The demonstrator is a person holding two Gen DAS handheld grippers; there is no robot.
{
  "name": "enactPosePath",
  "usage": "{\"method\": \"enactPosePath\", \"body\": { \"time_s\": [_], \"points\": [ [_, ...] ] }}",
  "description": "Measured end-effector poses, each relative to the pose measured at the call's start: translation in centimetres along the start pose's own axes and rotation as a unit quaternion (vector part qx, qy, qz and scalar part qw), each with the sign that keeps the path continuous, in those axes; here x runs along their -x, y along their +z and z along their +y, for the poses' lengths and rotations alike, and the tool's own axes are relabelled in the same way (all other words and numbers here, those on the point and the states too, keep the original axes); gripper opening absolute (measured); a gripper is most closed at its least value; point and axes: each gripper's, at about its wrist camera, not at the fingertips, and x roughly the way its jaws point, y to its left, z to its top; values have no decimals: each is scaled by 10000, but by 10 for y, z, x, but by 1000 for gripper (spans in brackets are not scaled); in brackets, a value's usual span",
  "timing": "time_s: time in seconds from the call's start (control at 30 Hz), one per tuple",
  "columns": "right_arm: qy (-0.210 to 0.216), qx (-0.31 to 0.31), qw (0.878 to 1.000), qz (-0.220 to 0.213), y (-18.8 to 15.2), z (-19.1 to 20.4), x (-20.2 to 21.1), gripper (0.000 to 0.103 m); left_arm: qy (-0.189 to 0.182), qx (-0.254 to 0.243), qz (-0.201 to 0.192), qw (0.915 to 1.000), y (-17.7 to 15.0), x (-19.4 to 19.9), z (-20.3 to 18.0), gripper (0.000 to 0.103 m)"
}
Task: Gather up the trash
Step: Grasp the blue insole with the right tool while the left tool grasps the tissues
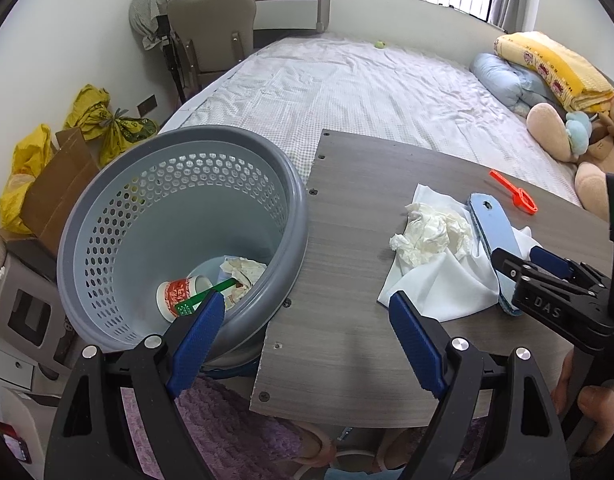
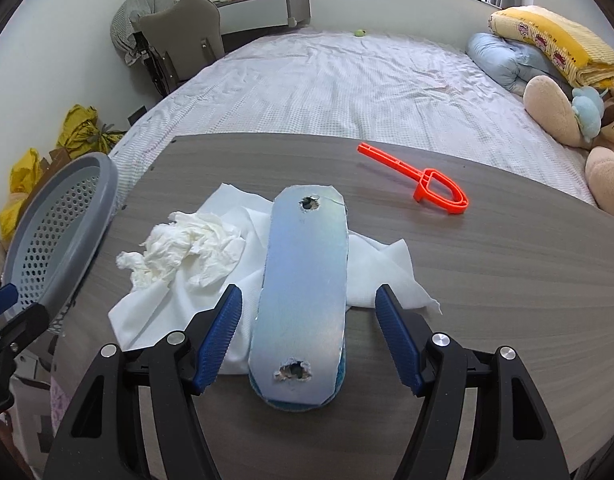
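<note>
R claw gapes astride the pad, not gripping; L claw released by bin. Next: clench on pad, drop in bin.

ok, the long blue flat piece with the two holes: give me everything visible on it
The blue flat piece is a long, round-ended strip, pale shiny blue on top, with a darker blue, fuzzy-looking layer under its near end. It has a ragged punched hole near each end. It lies flat on the wood-grain table, partly over a white cloth. The right gripper straddles its near half, jaws open, not touching.
</note>
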Motion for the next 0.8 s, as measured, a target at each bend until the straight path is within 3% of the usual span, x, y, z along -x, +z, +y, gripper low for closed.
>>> {"method": "enactPosePath", "body": {
  "time_s": [0.27,0.47,0.8],
  "points": [
    [-182,84,9997,123,-1,3,-10,65,-36,66,22,10000,-1,-2,4,82],
    [-147,166,9996,156,-2,6,-11,46,-44,55,43,10000,-2,-2,5,82],
    [349,-195,9991,109,-5,-12,8,46,-68,-80,36,9999,0,-1,-9,82]
  ]
}}
